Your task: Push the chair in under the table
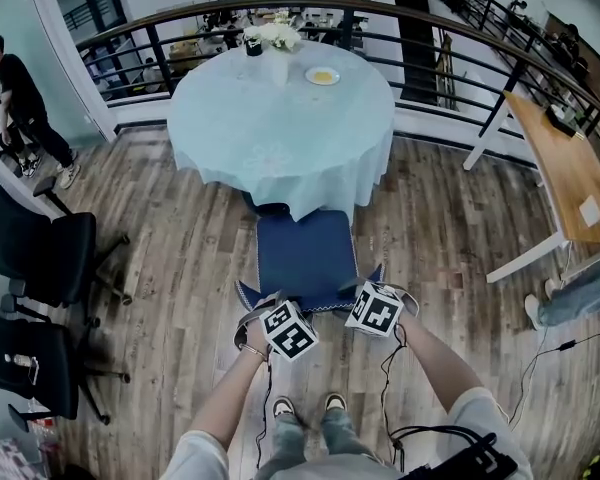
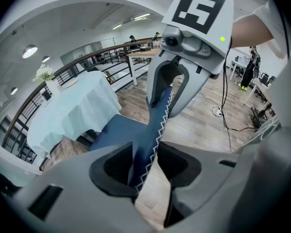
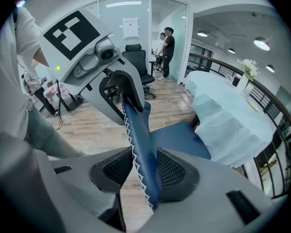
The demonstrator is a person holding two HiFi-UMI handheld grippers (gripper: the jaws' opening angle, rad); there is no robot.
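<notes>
a wood plank floor (image 1: 180, 218) fills the view. 2 black office chairs (image 1: 40, 253) stand at the left edge, 1 nearer than the other. a curved dark railing (image 1: 120, 30) rings the far side. at right, a wooden desk (image 1: 570, 173) on white legs carries a white sheet (image 1: 589, 211). a vase of white flowers (image 1: 277, 43) has a dark cup (image 1: 252, 43) just beside it and a small plate (image 1: 322, 75) near. a person in black (image 1: 20, 98) is at upper left.

chair (image 1: 307, 253) front under table (image 1: 280, 128) | left gripper (image 1: 260, 306), right gripper (image 1: 366, 293) at its back
</notes>
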